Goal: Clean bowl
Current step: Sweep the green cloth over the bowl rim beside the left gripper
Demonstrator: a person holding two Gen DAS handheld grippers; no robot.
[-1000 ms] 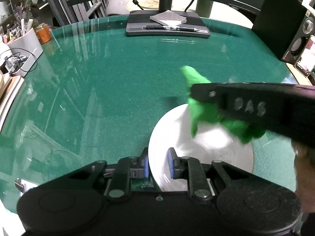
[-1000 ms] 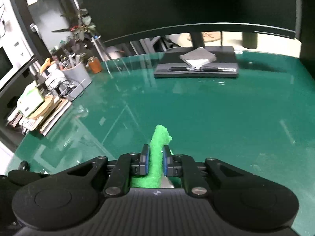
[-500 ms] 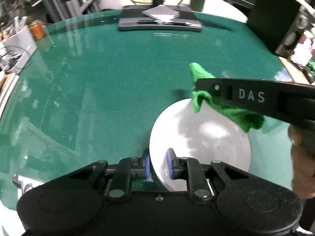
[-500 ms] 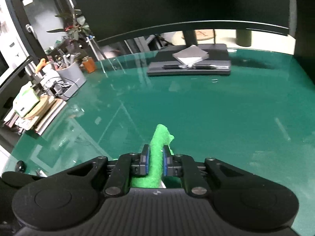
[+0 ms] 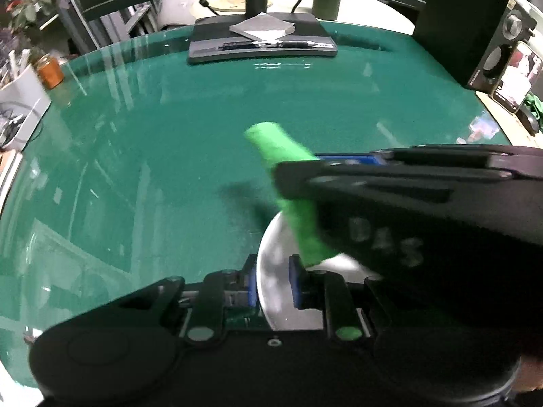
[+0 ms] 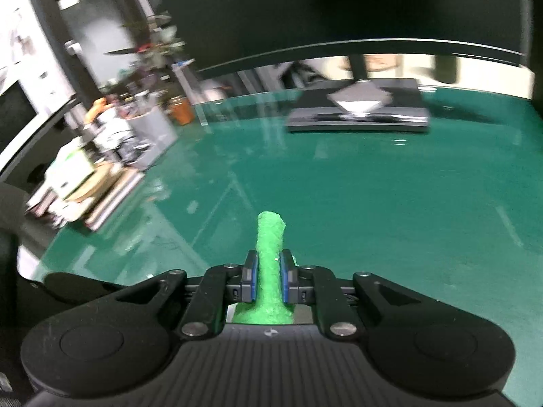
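A white bowl sits on the green table. My left gripper is shut on the bowl's near rim, one pad inside and one outside. My right gripper is shut on a green cloth, which sticks out past the fingertips. In the left wrist view the right gripper's black body reaches in from the right over the bowl and hides most of it. The green cloth hangs down into the bowl.
A grey monitor base with pens and a notepad stands at the table's back. A black speaker and a phone are at back right. A white organiser and an orange jar are at left.
My right gripper has swung left and closer over the bowl with the cloth, now covering most of it. The left gripper still holds the rim.
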